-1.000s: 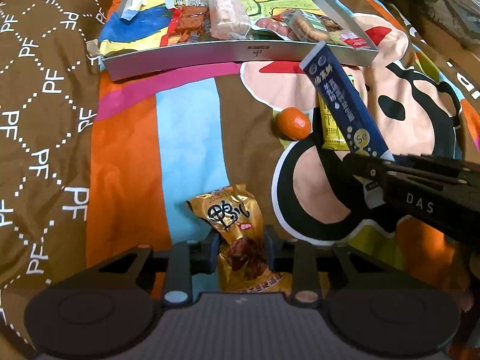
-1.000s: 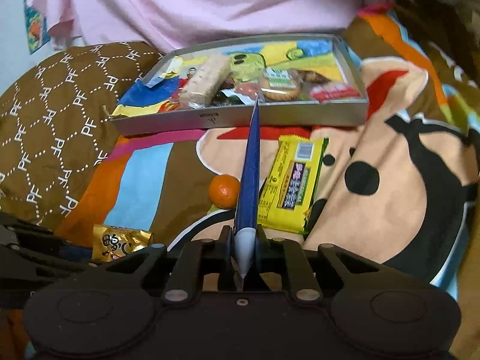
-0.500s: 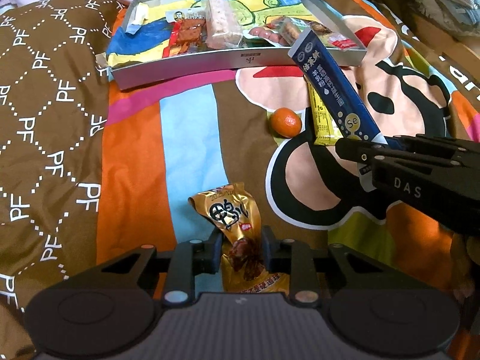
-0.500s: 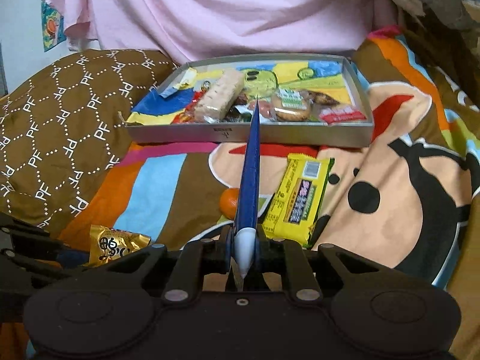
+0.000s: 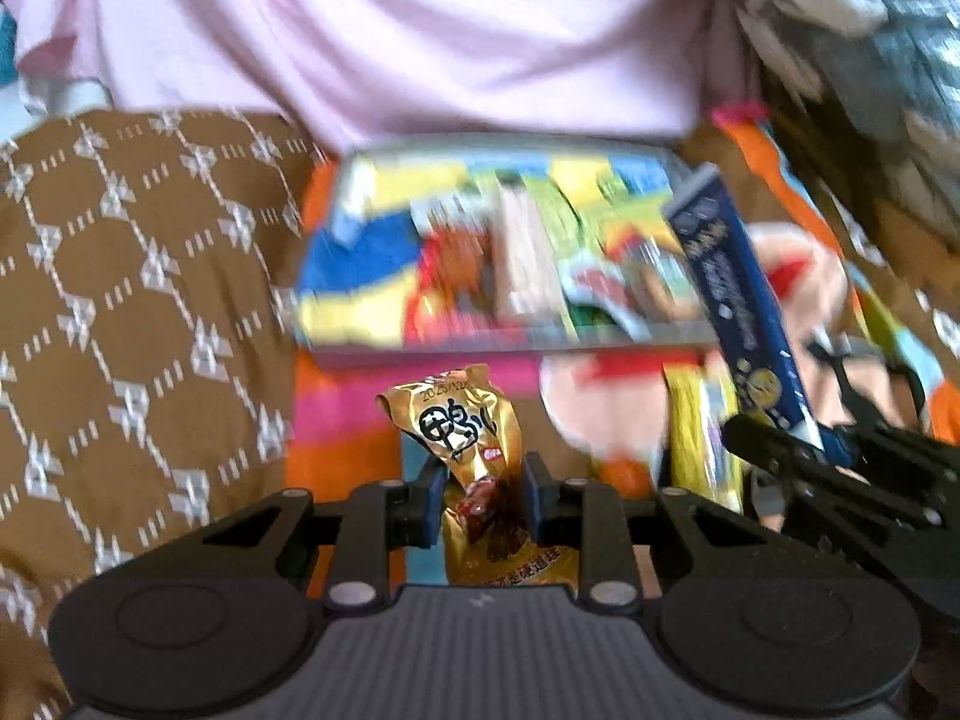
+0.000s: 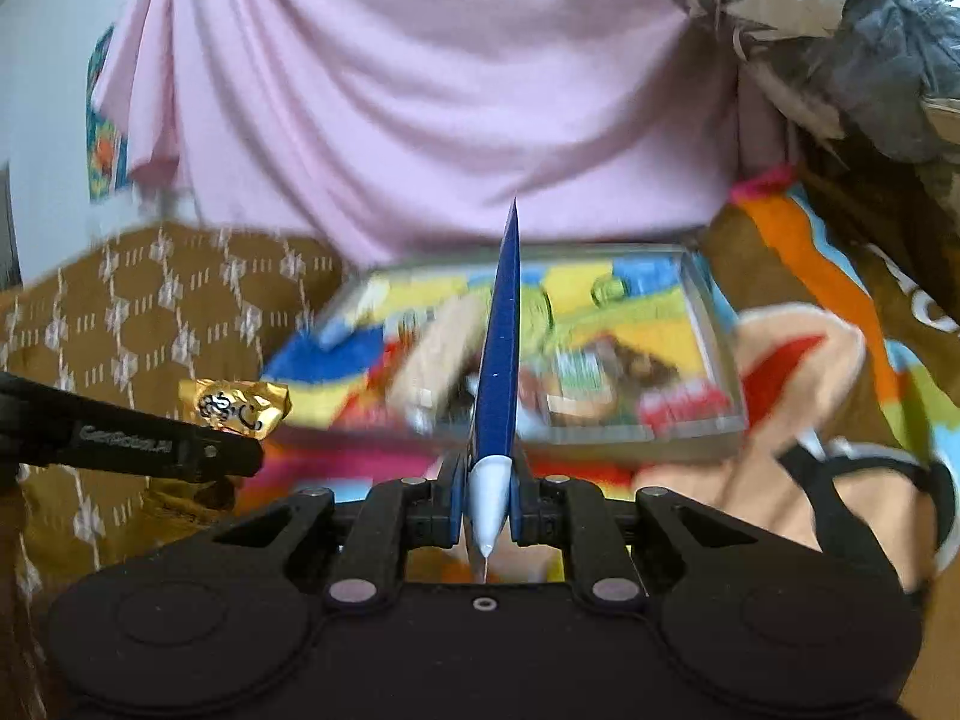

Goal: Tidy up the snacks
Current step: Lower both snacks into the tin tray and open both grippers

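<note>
My left gripper [image 5: 478, 498] is shut on a gold snack packet [image 5: 465, 426] and holds it up off the blanket; the packet also shows in the right wrist view [image 6: 240, 405]. My right gripper [image 6: 487, 495] is shut on a long dark blue packet [image 6: 501, 336], seen edge-on; it also shows in the left wrist view [image 5: 735, 300]. Ahead of both lies a grey tray [image 6: 708, 324] with several snacks in it, blurred. The tray also shows in the left wrist view [image 5: 510, 345].
A yellow snack bar [image 5: 699, 432] and an orange fruit [image 5: 624, 471] lie on the colourful cartoon blanket [image 6: 810, 360] in front of the tray. A brown patterned pillow [image 5: 120, 312] is at left. Pink cloth [image 6: 420, 90] hangs behind the tray.
Both grippers have risen and tilted up toward the tray with their packets. The gold packet has been lifted off the blanket. The view is motion-blurred.
</note>
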Demonstrator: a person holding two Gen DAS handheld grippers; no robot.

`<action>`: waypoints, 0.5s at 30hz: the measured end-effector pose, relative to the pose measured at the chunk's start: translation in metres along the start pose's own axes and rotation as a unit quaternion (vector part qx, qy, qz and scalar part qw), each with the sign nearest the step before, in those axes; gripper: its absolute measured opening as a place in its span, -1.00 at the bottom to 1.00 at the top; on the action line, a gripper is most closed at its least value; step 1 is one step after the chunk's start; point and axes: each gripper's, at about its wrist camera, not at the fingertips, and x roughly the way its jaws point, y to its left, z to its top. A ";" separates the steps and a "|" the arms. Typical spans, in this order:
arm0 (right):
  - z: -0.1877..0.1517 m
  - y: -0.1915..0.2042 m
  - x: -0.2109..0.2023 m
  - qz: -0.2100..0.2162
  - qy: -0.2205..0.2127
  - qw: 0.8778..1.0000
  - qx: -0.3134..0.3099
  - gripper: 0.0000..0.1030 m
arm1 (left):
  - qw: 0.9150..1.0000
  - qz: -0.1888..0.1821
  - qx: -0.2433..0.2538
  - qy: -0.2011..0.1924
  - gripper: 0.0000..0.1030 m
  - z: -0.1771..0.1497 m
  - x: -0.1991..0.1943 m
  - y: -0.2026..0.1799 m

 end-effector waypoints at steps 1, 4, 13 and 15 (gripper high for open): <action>0.008 0.000 0.006 -0.001 -0.007 1.000 0.003 -0.72 | 1.000 0.004 -0.005 -0.009 -0.44 0.011 0.003 0.003; 0.030 0.000 0.028 0.002 -0.027 1.000 0.005 -0.71 | 0.999 0.012 -0.017 -0.032 -0.44 0.040 0.017 0.009; 0.054 -0.009 0.110 -0.001 -0.013 0.999 0.037 -0.71 | 0.998 0.021 -0.023 -0.050 -0.43 0.087 0.087 0.029; 0.050 -0.011 0.123 -0.005 -0.001 0.999 0.038 -0.71 | 0.999 0.020 -0.017 -0.046 -0.43 0.088 0.102 0.031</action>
